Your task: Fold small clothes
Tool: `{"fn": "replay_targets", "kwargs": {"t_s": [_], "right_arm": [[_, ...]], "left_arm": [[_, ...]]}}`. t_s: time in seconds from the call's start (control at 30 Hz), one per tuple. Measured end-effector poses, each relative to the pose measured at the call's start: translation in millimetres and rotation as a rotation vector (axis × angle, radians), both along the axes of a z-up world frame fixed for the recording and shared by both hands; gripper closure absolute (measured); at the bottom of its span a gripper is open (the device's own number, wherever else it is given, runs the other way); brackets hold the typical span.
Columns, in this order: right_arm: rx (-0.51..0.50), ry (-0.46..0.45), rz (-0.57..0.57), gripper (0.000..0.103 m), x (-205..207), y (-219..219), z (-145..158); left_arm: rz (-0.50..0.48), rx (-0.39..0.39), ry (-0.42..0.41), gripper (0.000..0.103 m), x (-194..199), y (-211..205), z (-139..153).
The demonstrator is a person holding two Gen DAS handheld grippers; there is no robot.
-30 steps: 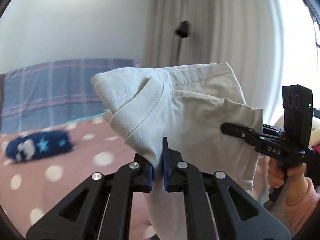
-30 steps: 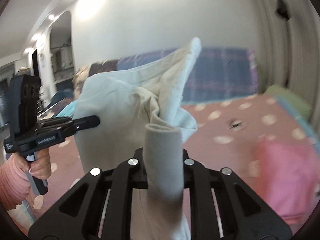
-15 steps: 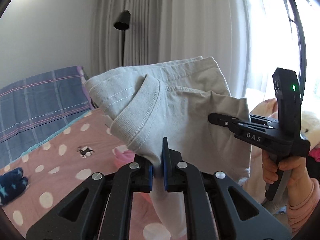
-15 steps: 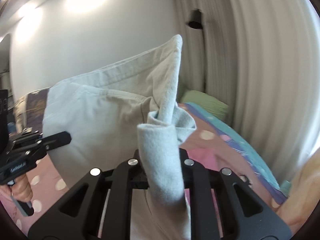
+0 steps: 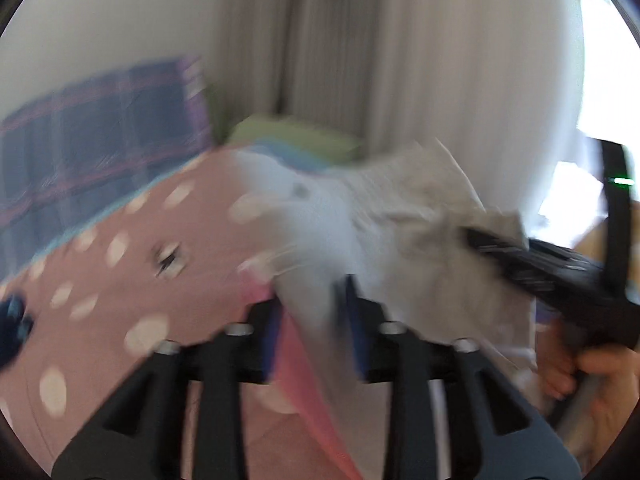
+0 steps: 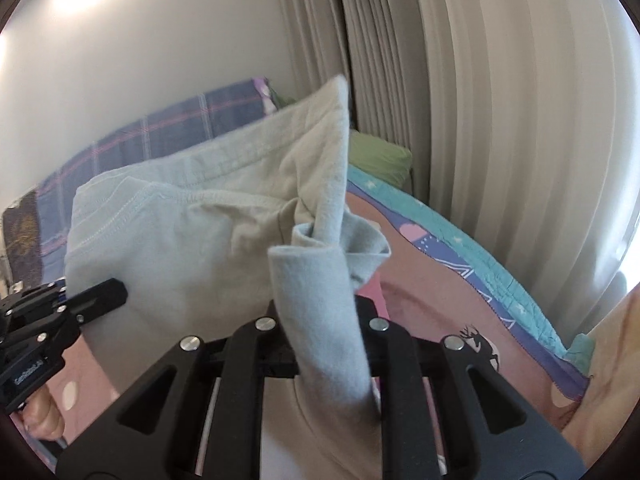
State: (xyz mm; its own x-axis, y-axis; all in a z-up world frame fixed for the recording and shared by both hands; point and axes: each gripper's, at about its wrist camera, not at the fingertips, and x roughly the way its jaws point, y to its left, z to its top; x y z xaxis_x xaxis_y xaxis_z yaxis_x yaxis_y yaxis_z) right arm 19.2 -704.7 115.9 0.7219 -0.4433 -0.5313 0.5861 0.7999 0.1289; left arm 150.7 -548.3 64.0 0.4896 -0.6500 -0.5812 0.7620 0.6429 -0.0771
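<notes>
Right wrist view: pale grey-beige garment point(image 6: 168, 232), small, held aloft above the pink dotted bedspread point(image 6: 452, 280), one bunched edge clamped in the right gripper point(image 6: 326, 312), far edge pinched by the left gripper point(image 6: 100, 296). Left wrist view: heavily blurred; left gripper point(image 5: 316, 312) appears parted with cloth point(image 5: 400, 232) draped between its fingers, grip uncertain. Risk: cloth slipping from the left side, spoiling the fold. Only the left view shows the navy item point(image 5: 12, 326); only the right shows the stitched hem.

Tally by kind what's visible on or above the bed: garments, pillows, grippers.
Garments: 2, grey shirt held up, pink garment on bed
Pillows: 2, plaid pillow, green pillow
Grippers: 2, left gripper, right gripper
Total: 6
</notes>
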Motion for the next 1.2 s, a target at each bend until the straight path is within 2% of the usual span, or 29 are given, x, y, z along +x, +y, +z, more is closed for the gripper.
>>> {"fn": "replay_targets", "kwargs": {"t_s": [0.03, 0.07, 0.1, 0.13, 0.2, 0.23, 0.3, 0.37, 0.43, 0.5, 0.6, 0.7, 0.83, 0.9, 1.0, 1.07, 1.1, 1.2], "right_arm": [[0.003, 0.009, -0.033, 0.063, 2, -2, -7], [0.021, 0.033, -0.08, 0.06, 10, -9, -20], [0.044, 0.048, -0.091, 0.059, 12, -11, -26], [0.067, 0.062, -0.097, 0.059, 14, -12, -35], [0.074, 0.103, -0.087, 0.059, 15, -7, -52], [0.054, 0.13, -0.076, 0.059, 18, -2, -60], [-0.001, 0.203, -0.057, 0.057, 18, 11, -83], [-0.074, 0.203, -0.063, 0.056, 9, 25, -92], [-0.085, 0.198, -0.087, 0.053, 0, 28, -94], [-0.073, 0.193, -0.13, 0.046, -11, 32, -92], [-0.103, 0.224, -0.118, 0.036, -25, 46, -96], [-0.171, 0.271, -0.128, 0.034, -43, 71, -104], [-0.222, 0.194, -0.089, 0.033, -85, 121, -101], [-0.229, 0.138, -0.071, 0.029, -107, 147, -97], [-0.185, 0.084, -0.053, 0.025, -129, 174, -95], [-0.142, 0.075, -0.043, 0.022, -136, 184, -95], [-0.129, 0.074, -0.04, 0.02, -140, 190, -94], [-0.137, 0.065, -0.04, 0.016, -149, 206, -85]], "left_arm": [[0.029, 0.014, 0.008, 0.062, 6, 0, -10], [0.048, 0.044, 0.023, 0.062, 15, 1, -25], [0.047, 0.088, 0.044, 0.062, 23, 2, -43], [0.041, 0.106, 0.051, 0.056, 25, 4, -55], [0.052, 0.102, -0.002, 0.046, 23, 14, -69], [0.05, 0.107, -0.019, 0.045, 23, 17, -73], [0.048, 0.099, -0.002, 0.045, 23, 22, -74], [0.057, 0.095, 0.011, 0.045, 26, 25, -73], [0.061, 0.095, -0.002, 0.044, 20, 32, -69], [0.058, 0.094, -0.025, 0.044, 10, 42, -68], [0.017, 0.089, -0.012, 0.042, -8, 57, -68], [-0.026, 0.065, -0.023, 0.036, -36, 78, -64], [-0.074, 0.052, -0.076, 0.026, -72, 99, -55], [-0.07, 0.025, -0.074, 0.022, -84, 110, -48], [-0.056, -0.012, -0.061, 0.011, -99, 123, -36], [-0.043, -0.01, -0.077, 0.008, -112, 131, -28], [-0.036, -0.005, -0.088, 0.003, -117, 134, -25], [-0.017, 0.01, -0.146, 0.002, -138, 145, -15]]}}
